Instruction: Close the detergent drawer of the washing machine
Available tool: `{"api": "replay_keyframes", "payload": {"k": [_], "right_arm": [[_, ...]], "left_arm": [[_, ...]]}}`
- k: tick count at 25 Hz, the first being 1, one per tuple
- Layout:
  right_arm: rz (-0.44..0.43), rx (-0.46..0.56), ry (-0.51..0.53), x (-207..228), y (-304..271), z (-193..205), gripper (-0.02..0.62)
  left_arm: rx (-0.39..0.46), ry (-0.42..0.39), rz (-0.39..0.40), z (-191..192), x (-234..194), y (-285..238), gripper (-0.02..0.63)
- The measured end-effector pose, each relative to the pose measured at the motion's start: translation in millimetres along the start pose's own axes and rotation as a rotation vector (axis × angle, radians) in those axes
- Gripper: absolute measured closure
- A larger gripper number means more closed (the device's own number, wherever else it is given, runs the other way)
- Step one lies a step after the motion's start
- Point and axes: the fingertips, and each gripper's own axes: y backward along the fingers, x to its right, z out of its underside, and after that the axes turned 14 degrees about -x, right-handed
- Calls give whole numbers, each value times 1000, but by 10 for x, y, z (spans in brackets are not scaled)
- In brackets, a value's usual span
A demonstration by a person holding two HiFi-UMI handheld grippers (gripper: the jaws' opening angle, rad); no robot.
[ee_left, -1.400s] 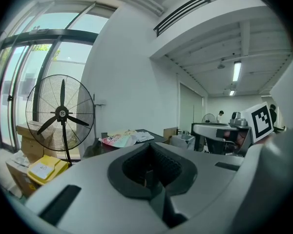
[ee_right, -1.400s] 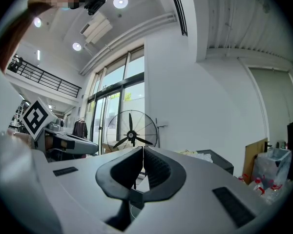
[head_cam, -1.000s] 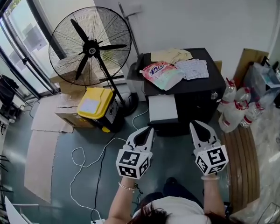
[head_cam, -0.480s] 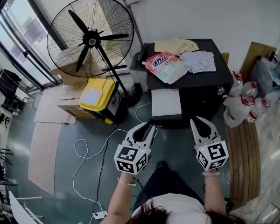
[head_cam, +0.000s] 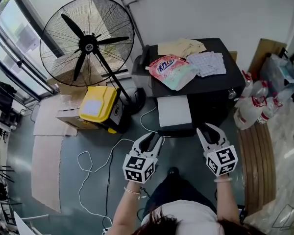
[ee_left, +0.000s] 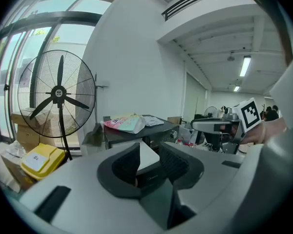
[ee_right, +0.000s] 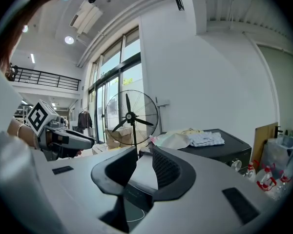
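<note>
The black washing machine stands against the wall with its detergent drawer pulled out toward me, white on top with a dark front. My left gripper is just short of the drawer's front left corner. My right gripper is level with the drawer's front, off to its right. Both jaws have just been opening and are open, with nothing between them. In the left gripper view the drawer shows beyond the left gripper. The right gripper view also frames the drawer past the right gripper.
A pink detergent bag and folded cloths lie on the machine. A large standing fan and a yellow box are to the left, with a white cable across the floor. Plastic bottles and a wooden bench are on the right.
Both grippers have come down and nearer to the drawer's front. Their jaws, shut a second ago, have spread apart.
</note>
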Motion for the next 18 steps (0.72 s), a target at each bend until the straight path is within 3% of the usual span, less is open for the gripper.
{"api": "replay_keyframes", "payload": {"k": [10,18], "right_arm": [[-4,-114,10,60,-407,380,483],[-8,-196,2,137,-662,667,470]], "left_arm": [[-14,-14,-7,230,-265,-321,443],[-87,-4,21,519,-390,-623,437]]}}
